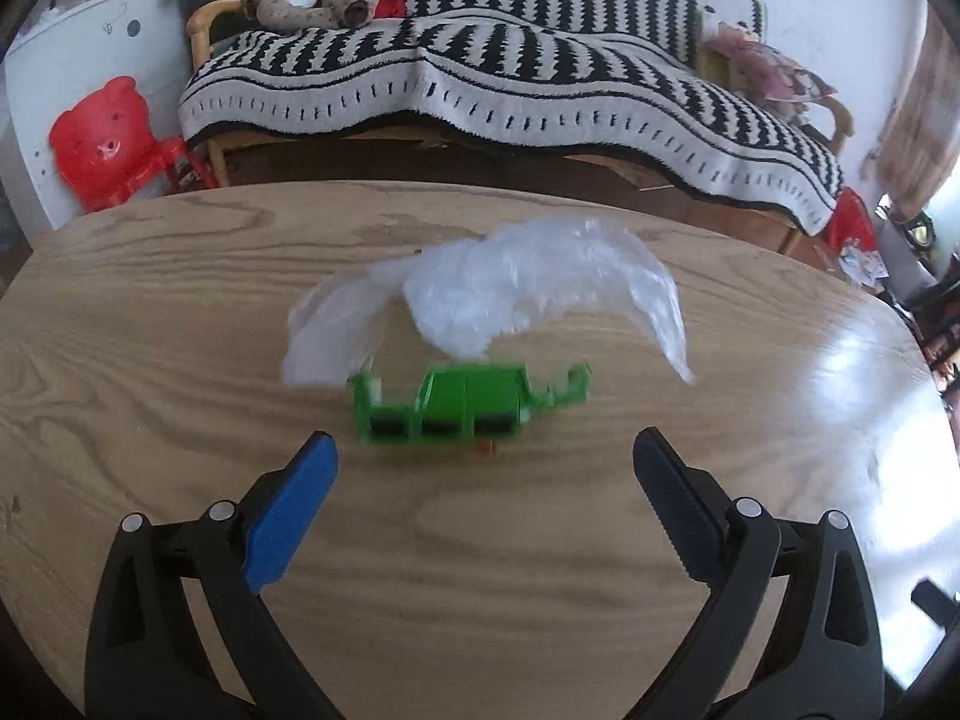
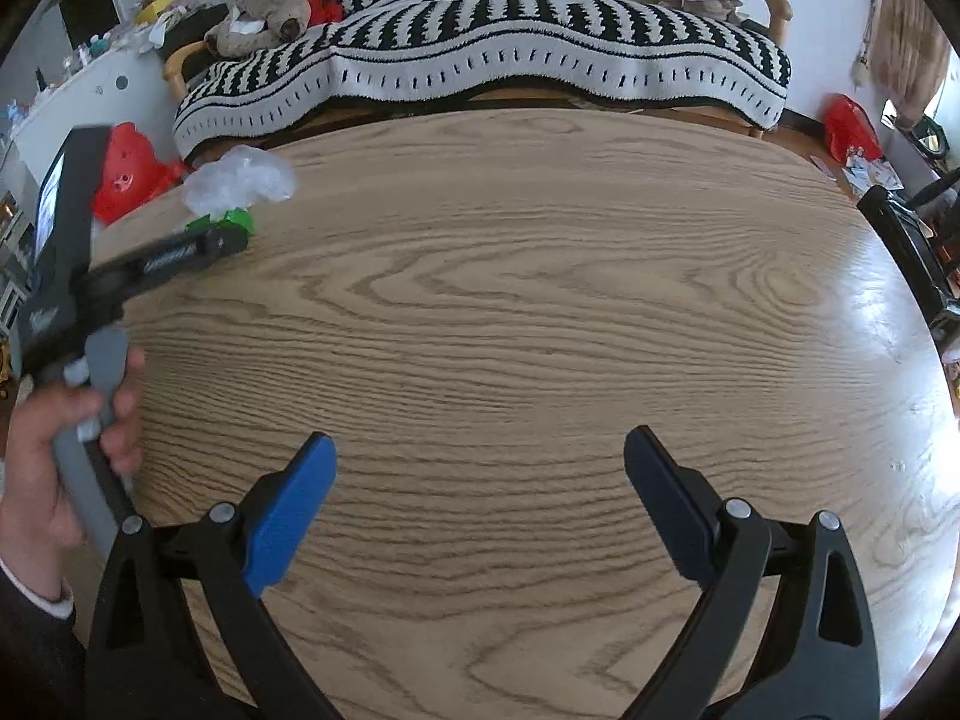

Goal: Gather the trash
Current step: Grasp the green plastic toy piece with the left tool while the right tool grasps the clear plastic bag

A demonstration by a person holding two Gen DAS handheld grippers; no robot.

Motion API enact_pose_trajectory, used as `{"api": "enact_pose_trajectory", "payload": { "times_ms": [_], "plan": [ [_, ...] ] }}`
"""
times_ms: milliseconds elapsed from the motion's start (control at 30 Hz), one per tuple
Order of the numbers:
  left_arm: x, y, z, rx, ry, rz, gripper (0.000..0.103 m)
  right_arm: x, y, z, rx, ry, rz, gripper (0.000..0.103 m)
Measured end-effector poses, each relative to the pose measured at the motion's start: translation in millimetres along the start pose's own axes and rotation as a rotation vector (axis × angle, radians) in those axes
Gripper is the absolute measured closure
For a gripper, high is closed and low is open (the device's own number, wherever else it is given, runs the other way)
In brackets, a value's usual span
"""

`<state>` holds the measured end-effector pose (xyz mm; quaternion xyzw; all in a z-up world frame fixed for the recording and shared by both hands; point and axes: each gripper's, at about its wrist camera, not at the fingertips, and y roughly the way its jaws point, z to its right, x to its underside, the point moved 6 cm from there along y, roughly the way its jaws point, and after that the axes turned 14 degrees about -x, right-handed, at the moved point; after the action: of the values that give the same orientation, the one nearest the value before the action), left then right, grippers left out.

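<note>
Left wrist view: a striped black-and-white blanket (image 1: 480,90) drapes the sofa beyond the far edge of an oval wooden table (image 1: 150,312); on the table, toward that far edge, crumpled clear plastic wrap (image 1: 516,294) lies touching a green plastic piece (image 1: 456,402); the left gripper (image 1: 485,450) hovers just short of both, fingers spread wide. Right wrist view: the right gripper (image 2: 479,450) sits spread wide over bare wood, with the trash near the table's far left edge.
</note>
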<state>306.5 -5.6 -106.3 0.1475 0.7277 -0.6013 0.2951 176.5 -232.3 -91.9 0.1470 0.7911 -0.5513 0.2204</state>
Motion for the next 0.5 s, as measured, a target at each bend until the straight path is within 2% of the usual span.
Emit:
{"api": "enact_pose_trajectory", "payload": {
  "times_ms": [267, 300, 333, 367, 500],
  "plan": [
    [-12, 17, 10, -0.015, 0.009, -0.001, 0.008, -5, 4, 20, -0.008, 0.038, 0.001, 0.010],
    [-12, 17, 10, -0.012, 0.008, 0.006, 0.011, -6, 4, 22, -0.010, 0.043, 0.001, 0.010],
    [-12, 15, 8, -0.020, 0.010, 0.017, 0.023, -7, 4, 23, -0.011, 0.044, 0.003, 0.010],
    [-11, 13, 6, -0.022, 0.012, 0.026, 0.026, -8, 5, 23, -0.011, 0.045, 0.005, 0.010],
    [-3, 6, -6, 0.009, 0.004, 0.015, 0.027, -13, 13, 20, -0.020, 0.049, 0.001, 0.010]
  ]
}}
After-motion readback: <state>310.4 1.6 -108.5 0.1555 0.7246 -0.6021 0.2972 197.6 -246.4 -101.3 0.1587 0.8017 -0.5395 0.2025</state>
